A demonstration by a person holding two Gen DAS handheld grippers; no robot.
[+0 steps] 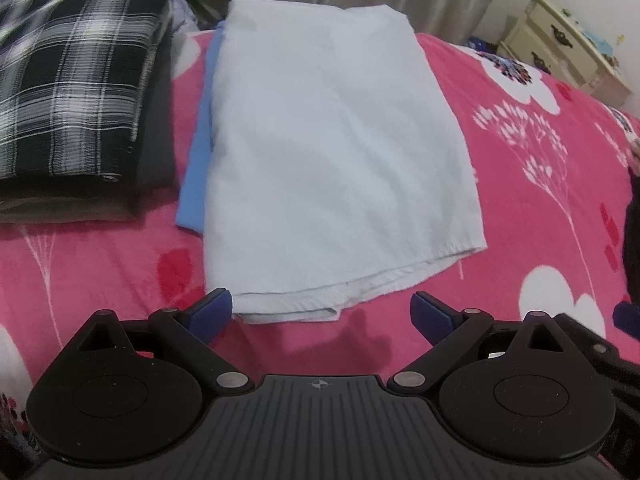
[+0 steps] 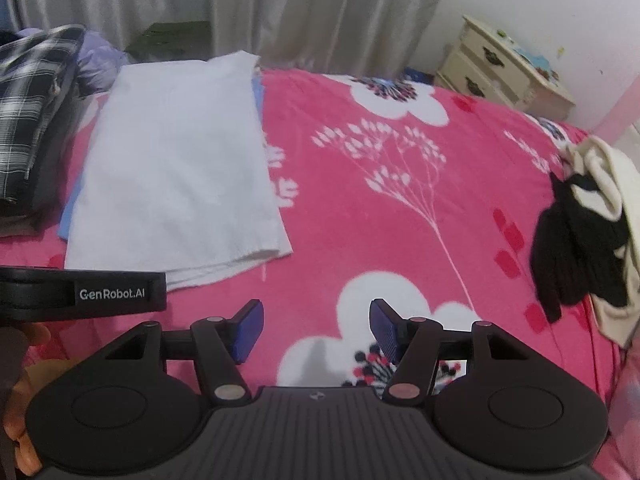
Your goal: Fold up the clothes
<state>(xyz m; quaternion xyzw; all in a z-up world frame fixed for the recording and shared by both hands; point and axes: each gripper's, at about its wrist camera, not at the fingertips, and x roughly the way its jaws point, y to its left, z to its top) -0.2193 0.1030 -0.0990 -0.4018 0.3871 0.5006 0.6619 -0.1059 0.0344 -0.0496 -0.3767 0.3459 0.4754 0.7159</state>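
Note:
A folded white garment [image 1: 332,152] lies flat on the pink flowered bedspread [image 1: 532,184], on top of a folded light blue piece [image 1: 196,184] that shows along its left side. My left gripper [image 1: 322,312] hovers just in front of the white garment's near hem, jaws wide open and empty. In the right wrist view the same white garment [image 2: 180,168] lies at the left, and my right gripper [image 2: 316,328] is open and empty over bare bedspread [image 2: 400,240]. A crumpled black and cream garment [image 2: 580,236] lies at the right.
A folded black-and-white plaid stack [image 1: 68,80] sits on dark clothes at the left. A cream nightstand [image 2: 504,68] stands by the wall beyond the bed, and grey curtains [image 2: 280,8] hang behind. The left gripper's body [image 2: 80,292] and a hand show at the right view's left edge.

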